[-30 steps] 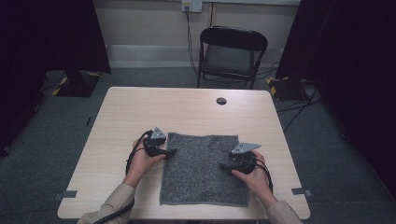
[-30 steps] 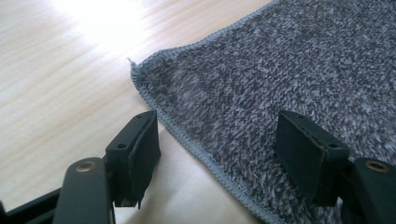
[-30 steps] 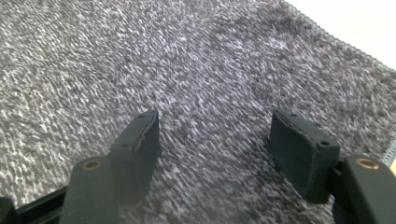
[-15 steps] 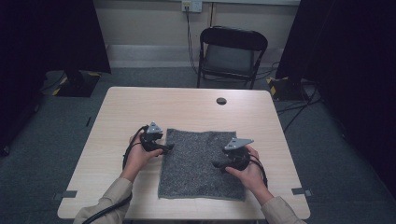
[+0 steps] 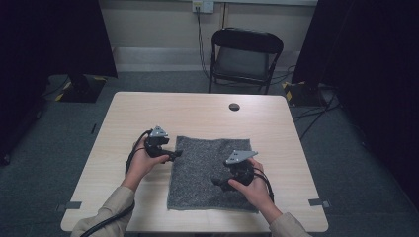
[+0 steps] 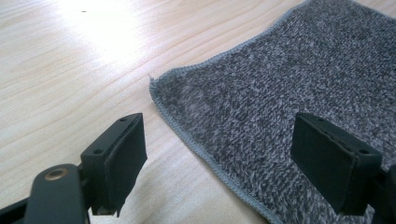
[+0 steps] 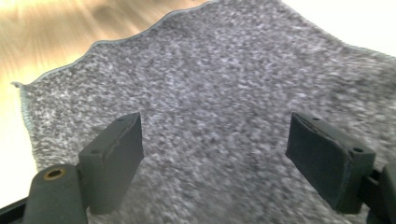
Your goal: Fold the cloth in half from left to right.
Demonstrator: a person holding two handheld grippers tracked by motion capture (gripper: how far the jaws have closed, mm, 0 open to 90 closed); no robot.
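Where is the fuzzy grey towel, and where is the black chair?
grey towel (image 5: 197, 173), high view, on its bare middle between the two hands.
black chair (image 5: 242, 61), high view, on the seat, behind the table.

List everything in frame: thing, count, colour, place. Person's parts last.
towel: 1, mottled grey, flat on the near half of the table, between the hands
table: 1, light wood, centre of the room
small round disc: 1, black, far side of the tabletop, right of centre
folding chair: 1, black, behind the table
wall socket: 1, white, on the back wall, cable hanging down
curtains: 2, black, left and right of the room
left tongs: 1, black, jaws open, straddling the towel's left edge near its corner
right tongs: 1, black, jaws open, over the towel
hands: 2, one on each tongs, beige sleeves, bottom edge
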